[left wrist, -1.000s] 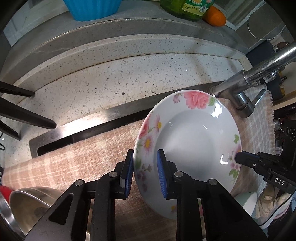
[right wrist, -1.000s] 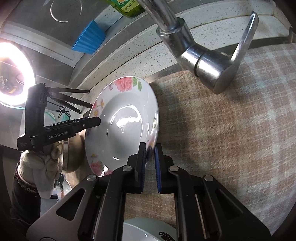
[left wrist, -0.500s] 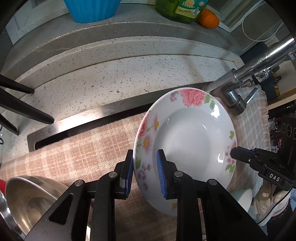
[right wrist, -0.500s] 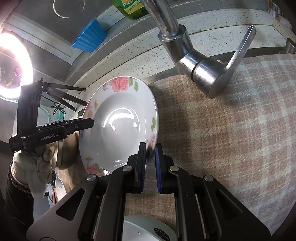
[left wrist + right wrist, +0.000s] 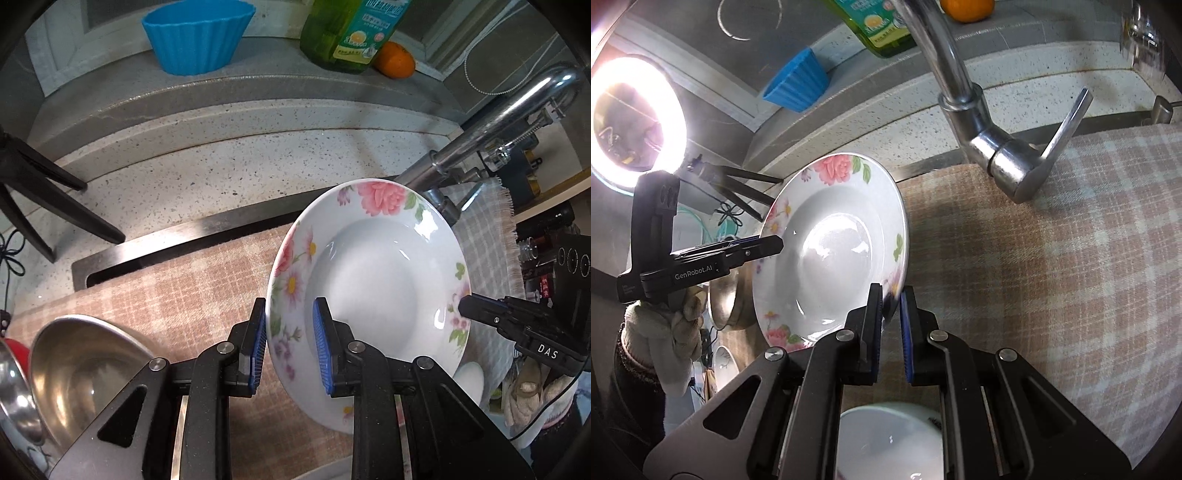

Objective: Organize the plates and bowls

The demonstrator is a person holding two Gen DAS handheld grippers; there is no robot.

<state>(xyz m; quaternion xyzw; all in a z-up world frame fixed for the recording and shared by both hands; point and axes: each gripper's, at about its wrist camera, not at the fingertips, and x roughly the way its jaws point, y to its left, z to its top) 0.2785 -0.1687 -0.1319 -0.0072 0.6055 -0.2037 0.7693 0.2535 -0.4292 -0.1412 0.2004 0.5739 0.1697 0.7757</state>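
Observation:
A white plate with pink flowers (image 5: pixel 373 295) hangs tilted above the checked cloth, held by both grippers at opposite edges. My left gripper (image 5: pixel 289 314) is shut on the plate's left rim, its blue pads on either side of it. My right gripper (image 5: pixel 891 295) is shut on the plate (image 5: pixel 831 251) at its right rim. In the left wrist view the right gripper's black tip (image 5: pixel 465 304) meets the far rim. In the right wrist view the left gripper (image 5: pixel 775 243) reaches in from the left, held by a gloved hand (image 5: pixel 665 325).
A steel bowl (image 5: pixel 85 369) lies at the lower left and a white bowl (image 5: pixel 890 443) sits under the right gripper. The faucet (image 5: pixel 997 155) stands just behind the plate. A blue fluted cup (image 5: pixel 197 37), green bottle (image 5: pixel 351 33) and orange (image 5: pixel 395 59) line the back ledge.
Both grippers have risen with the plate held between them. More of the back ledge and of the steel bowl has come into view.

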